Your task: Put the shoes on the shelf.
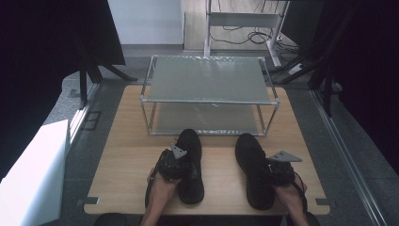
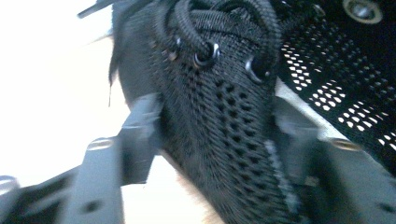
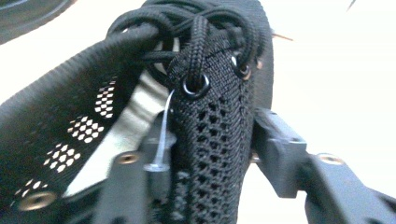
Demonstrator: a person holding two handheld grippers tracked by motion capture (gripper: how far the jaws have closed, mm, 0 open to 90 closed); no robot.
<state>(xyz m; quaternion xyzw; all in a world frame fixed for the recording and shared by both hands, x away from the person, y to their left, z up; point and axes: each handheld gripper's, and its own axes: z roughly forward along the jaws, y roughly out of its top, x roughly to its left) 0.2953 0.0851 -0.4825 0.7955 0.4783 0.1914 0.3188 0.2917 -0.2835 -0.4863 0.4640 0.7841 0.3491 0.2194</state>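
Two black mesh lace-up shoes lie on the wooden table, toes toward the far side. The left shoe is near the table's middle and the right shoe sits to its right. My left gripper comes in from the left shoe's near-left side. In the left gripper view its jaws press on both sides of that shoe's mesh side wall, below the eyelets. My right gripper is at the right shoe's near-right side. Its jaws clamp that shoe's mesh side wall below the laces.
A two-tier metal rack with frosted shelves stands at the back of the table, just beyond the shoes' toes. A white box sits off the table at the left. Dark curtains hang on both sides.
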